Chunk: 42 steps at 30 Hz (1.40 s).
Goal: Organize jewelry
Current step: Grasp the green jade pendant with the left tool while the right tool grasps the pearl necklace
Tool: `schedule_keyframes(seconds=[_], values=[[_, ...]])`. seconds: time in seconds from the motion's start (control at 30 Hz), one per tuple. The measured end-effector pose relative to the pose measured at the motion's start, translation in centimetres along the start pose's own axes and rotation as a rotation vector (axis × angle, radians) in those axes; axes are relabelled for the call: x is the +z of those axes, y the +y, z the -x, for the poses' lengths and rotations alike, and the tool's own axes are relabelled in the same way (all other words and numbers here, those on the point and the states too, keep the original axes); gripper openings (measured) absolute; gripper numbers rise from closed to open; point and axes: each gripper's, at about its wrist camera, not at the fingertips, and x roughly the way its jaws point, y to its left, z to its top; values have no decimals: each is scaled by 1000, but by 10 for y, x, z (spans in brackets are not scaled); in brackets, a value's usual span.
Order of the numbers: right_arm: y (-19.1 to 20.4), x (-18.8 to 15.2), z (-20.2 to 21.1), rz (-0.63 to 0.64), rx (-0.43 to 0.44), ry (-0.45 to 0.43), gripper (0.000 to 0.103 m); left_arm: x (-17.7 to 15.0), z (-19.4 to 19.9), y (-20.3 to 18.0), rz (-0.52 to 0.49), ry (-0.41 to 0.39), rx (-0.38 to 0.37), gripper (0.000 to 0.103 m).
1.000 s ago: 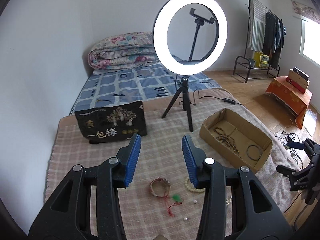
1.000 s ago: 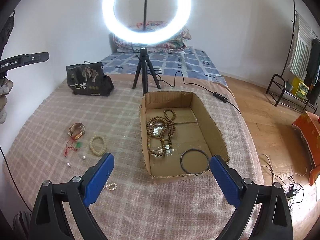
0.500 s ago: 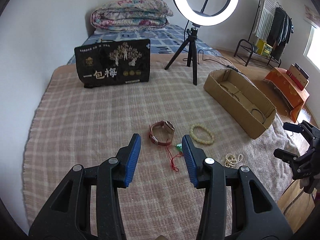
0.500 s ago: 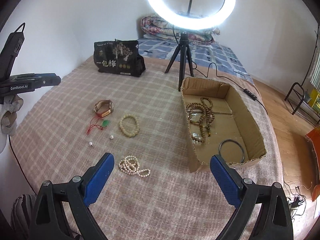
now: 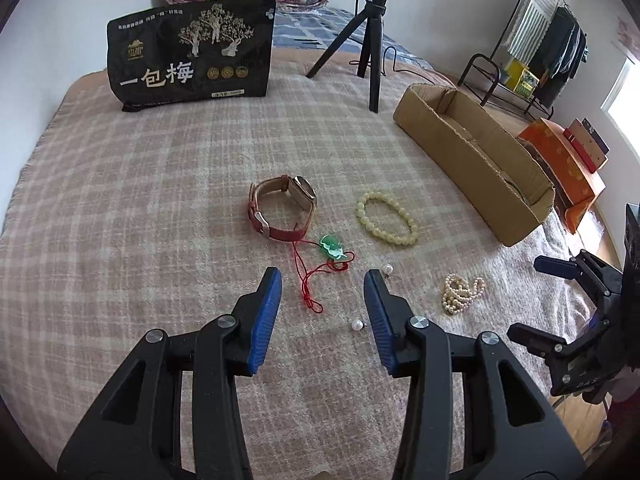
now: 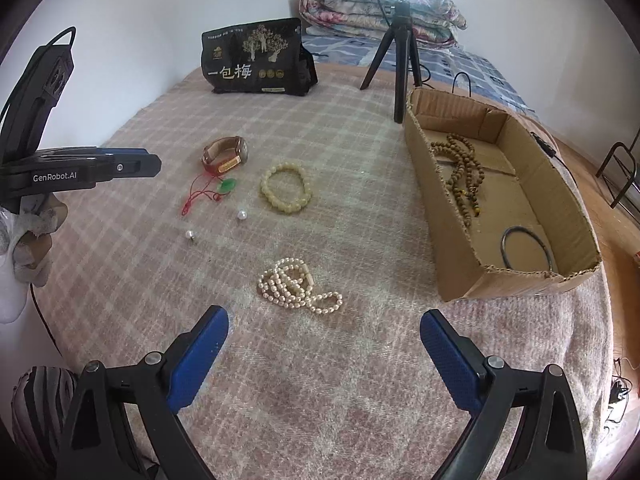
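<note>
Your left gripper (image 5: 322, 276), tongs spread and empty, lines up on the red-corded green pendant (image 5: 331, 246) left of the brown cardboard box (image 5: 480, 168); your right gripper (image 6: 324, 334), spread too, faces the pearl necklace (image 6: 294, 284).

The left gripper (image 5: 322, 276) hangs low over the bed (image 5: 120, 208), jaws apart and holding nothing, blue pads facing each other. The right gripper (image 6: 324, 322) hovers nearer the bed's edge, jaws spread wider, likewise empty.
</note>
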Motion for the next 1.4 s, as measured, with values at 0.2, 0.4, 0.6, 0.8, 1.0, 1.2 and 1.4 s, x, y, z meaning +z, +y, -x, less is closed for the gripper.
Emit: schedule_keyframes(seconds=[0.2, 0.4, 0.6, 0.8, 1.0, 1.2, 1.4], values=[[6, 3, -25, -3, 29, 34, 98, 0, -22, 0, 15, 32, -9, 43], [6, 4, -49, -38, 27, 67, 94, 0, -45, -3, 17, 66, -4, 43], [5, 4, -58, -48, 17, 72, 94, 3, -62, -7, 27, 81, -9, 43], [7, 7, -62, -33, -7, 70, 93, 10, -75, -10, 51, 79, 14, 34], [11, 8, -66, -14, -29, 69, 91, 13, -82, -16, 12, 74, 61, 29], [16, 10, -66, -2, -33, 65, 76, 12, -85, -18, -4, 57, 84, 15], [18, 11, -64, 7, 0, 69, 46, 9, -82, -17, -12, 40, 83, 15]])
